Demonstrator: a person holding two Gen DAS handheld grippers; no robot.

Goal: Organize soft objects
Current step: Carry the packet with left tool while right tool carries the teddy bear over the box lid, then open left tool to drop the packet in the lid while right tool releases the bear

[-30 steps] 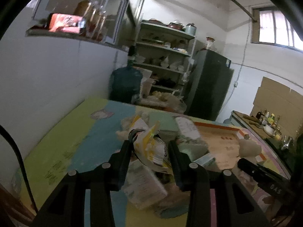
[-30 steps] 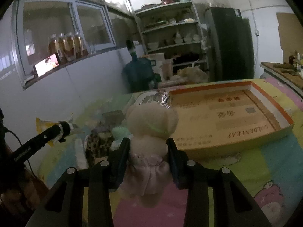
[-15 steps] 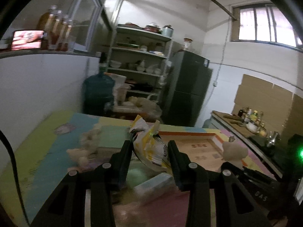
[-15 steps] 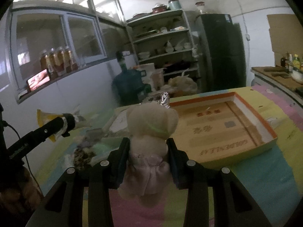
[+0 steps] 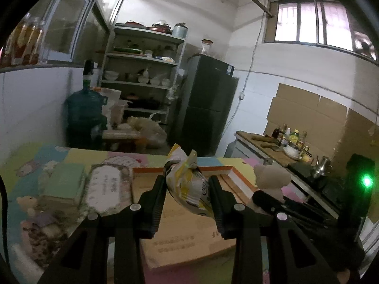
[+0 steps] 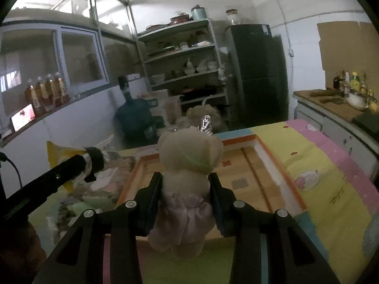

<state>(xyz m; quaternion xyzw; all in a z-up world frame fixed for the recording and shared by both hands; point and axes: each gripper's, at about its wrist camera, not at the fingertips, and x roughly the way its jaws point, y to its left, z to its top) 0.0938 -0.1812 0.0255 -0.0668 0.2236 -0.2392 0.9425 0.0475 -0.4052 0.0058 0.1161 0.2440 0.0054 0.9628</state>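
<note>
Teddy (image 6: 187,184) sits clamped at the waist in the right tool (image 6: 186,198), centre of the right view, its head above the fingertips and its skirt hanging below. Packet (image 5: 189,184), yellow and white and crumpled, is between the fingers of the left tool (image 5: 187,196), centre of the left view; those jaws are closing and the pads bear on it.

Both loads hang over or at the near edge of the tray (image 6: 255,163), an orange-rimmed cardboard lid at mid-frame on the surface (image 6: 319,165), which is covered by a pastel cartoon mat. Remaining soft items lie at lower left of the left view: a green pack (image 5: 64,182), a wipes pack (image 5: 109,191) and a small doll (image 5: 28,203).

Judgement: the step is carrying to the tray. Lower each item until it rests on the tray floor before releasing, place them apart, and keep the two tools clear of each other.

Writing: print on the tray floor, wipes pack and packet is too blurred to read.
</note>
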